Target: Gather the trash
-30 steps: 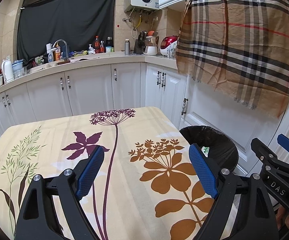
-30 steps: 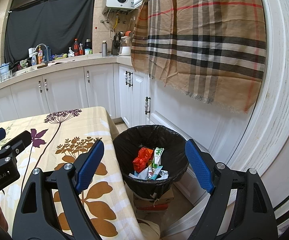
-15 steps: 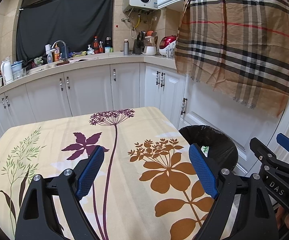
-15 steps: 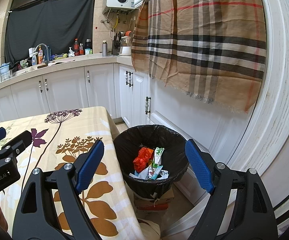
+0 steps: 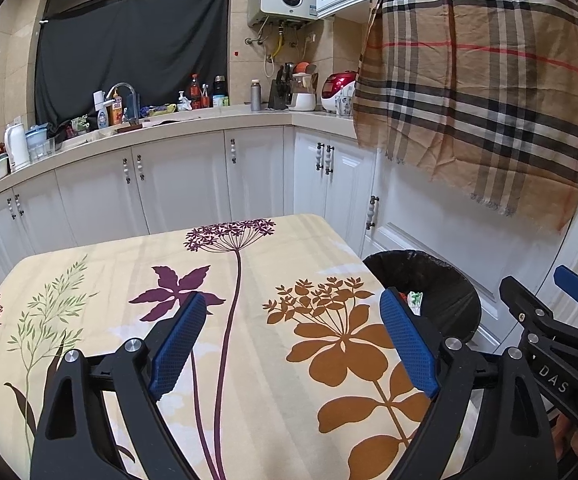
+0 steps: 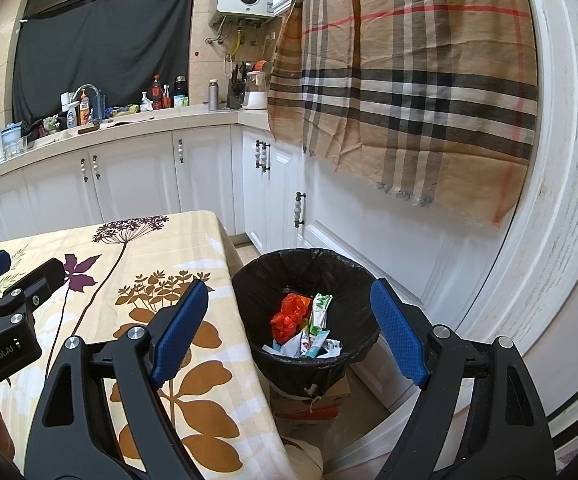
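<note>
Right wrist view: black-lined trash bin [image 6: 363, 300] with crumpled red and white wrappers [image 6: 303, 326], both grippers' fingers [image 6: 395, 334] wide, empty.

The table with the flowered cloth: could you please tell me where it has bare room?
The cloth is bare from its far edge to the left tongs. The counter beyond is crowded around the faucet.

"DAS" marks the right tool [image 5: 561, 312]; "GenRobot.AI" marks the left tool [image 6: 5, 292].
</note>
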{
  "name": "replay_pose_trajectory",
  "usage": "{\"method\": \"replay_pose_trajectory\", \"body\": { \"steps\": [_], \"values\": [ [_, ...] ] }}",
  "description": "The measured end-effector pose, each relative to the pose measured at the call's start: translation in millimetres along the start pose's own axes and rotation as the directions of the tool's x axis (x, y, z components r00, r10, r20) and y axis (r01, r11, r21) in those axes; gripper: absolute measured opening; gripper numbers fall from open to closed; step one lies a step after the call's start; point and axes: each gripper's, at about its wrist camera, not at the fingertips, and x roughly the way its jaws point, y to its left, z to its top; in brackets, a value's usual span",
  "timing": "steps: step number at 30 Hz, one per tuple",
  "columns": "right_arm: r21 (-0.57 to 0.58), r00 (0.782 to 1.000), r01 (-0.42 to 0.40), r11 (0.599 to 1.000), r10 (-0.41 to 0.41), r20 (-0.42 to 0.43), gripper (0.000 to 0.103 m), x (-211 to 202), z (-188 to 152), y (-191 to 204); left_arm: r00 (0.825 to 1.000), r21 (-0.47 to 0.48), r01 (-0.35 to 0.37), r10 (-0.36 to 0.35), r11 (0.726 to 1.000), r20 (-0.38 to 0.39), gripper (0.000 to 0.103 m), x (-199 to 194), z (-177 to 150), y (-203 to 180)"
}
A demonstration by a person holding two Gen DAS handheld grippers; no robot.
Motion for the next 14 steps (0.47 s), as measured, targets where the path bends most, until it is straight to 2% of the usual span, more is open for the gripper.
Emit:
{"method": "replay_pose_trajectory", "body": {
  "steps": [3,8,14],
  "values": [
    [-0.001,1.0,-0.004,1.0,0.004,0.003,0.081,0,0,1,1.0,-0.002,0.006,-0.006,1.0,-0.001,0.086,0,1,0],
    [-0.009,1.0,-0.017,1.0,0.017,-0.002,0.081,2,1,6,0.999,0.003,-0.032,0.032,0.999,-0.012,0.086,2,2,5],
    [-0.027,0.998,-0.055,0.998,0.055,-0.011,0.087,9,2,22,0.993,-0.014,-0.081,0.08,0.997,-0.091,0.086,19,-5,31]
  ]
}}
